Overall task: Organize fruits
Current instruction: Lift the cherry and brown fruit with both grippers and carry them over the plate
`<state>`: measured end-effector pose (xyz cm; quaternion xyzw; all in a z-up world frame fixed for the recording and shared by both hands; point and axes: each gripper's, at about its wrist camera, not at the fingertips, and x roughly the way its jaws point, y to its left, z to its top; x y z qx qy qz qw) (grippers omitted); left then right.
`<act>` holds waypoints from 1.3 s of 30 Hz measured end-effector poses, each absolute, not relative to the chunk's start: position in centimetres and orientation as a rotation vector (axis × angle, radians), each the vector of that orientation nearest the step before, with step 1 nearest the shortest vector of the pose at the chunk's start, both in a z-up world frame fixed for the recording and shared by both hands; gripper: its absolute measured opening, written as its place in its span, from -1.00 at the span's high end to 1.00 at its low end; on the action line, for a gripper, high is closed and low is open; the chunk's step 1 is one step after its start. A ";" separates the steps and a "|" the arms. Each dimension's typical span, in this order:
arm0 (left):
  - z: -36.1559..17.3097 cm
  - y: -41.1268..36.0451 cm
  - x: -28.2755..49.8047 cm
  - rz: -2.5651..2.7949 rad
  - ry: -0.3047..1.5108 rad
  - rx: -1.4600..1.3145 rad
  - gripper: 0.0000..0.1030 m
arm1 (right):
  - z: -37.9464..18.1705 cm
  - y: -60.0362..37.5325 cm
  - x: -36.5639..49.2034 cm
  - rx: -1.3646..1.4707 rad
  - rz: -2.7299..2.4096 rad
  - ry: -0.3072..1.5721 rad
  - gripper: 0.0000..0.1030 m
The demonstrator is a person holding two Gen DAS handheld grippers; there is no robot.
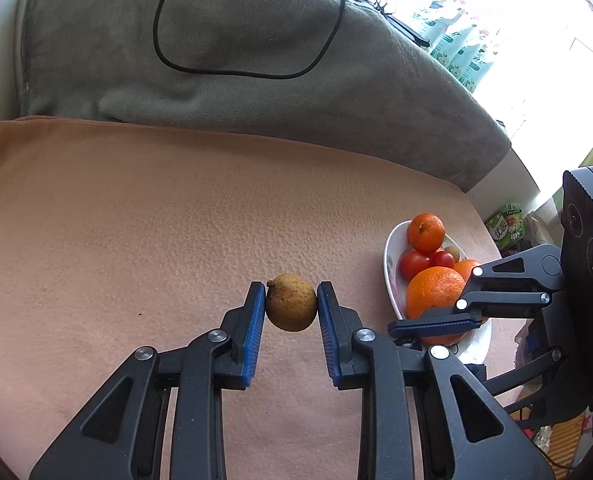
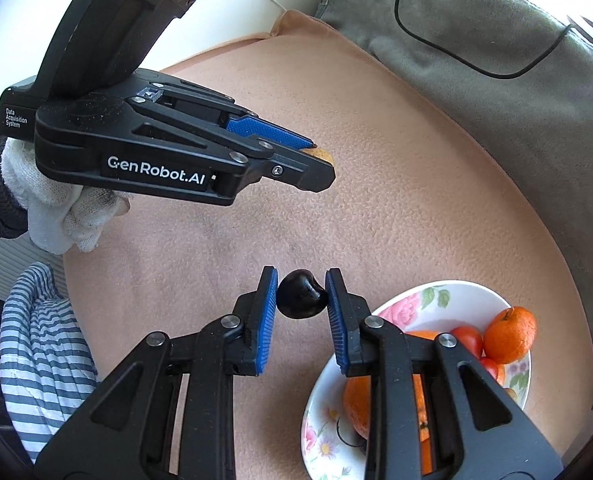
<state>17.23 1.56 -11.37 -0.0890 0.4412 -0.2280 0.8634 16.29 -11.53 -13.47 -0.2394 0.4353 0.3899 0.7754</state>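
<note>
One bowl [image 2: 468, 294], white with a flower print, is sitting on the peach cloth [image 1: 176, 220] at the right side of the scene. It is holding several fruits: two large oranges, one at the far end [image 1: 426, 233] and one nearer [image 1: 434, 294], with two red tomatoes [image 1: 414, 264] lying between them and a small brownish fruit [image 1: 452, 252] tucked behind the tomatoes. A third orange piece is showing just past the near orange, mostly hidden.

The left gripper [image 1: 291, 304] is clenching a brown, speckled round fruit [image 1: 291, 303]; both blue pads [image 1: 256, 332] are pressing its sides, and the jaws are standing only as far apart as the fruit is wide. It is hanging over the cloth, left of the bowl and apart from it. A white-gloved hand [image 2: 56, 208] is gripping this tool's handle.

The right gripper [image 2: 302, 298] is grasping a dark, glossy, heart-shaped fruit [image 2: 302, 298] between its blue pads [image 2: 267, 320], the jaws narrowed to the fruit's width. It is sitting just beside the bowl's left rim, over the cloth rather than over the bowl.

Behind the cloth a grey cushion [image 1: 216, 92] is lying with a black cable [image 1: 248, 74] looped across it.
</note>
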 end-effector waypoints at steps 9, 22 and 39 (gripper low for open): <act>-9.3 -0.7 16.4 -0.522 0.886 -0.178 0.51 | -11.3 -15.5 14.5 -0.427 0.786 0.905 0.50; -8.3 -5.8 13.8 -0.642 0.873 -0.137 0.51 | -9.3 -24.0 16.1 -0.233 0.658 0.889 0.50; -8.2 -13.0 10.5 -0.747 0.861 0.025 0.51 | -10.9 -29.5 20.4 -0.033 0.562 0.917 0.50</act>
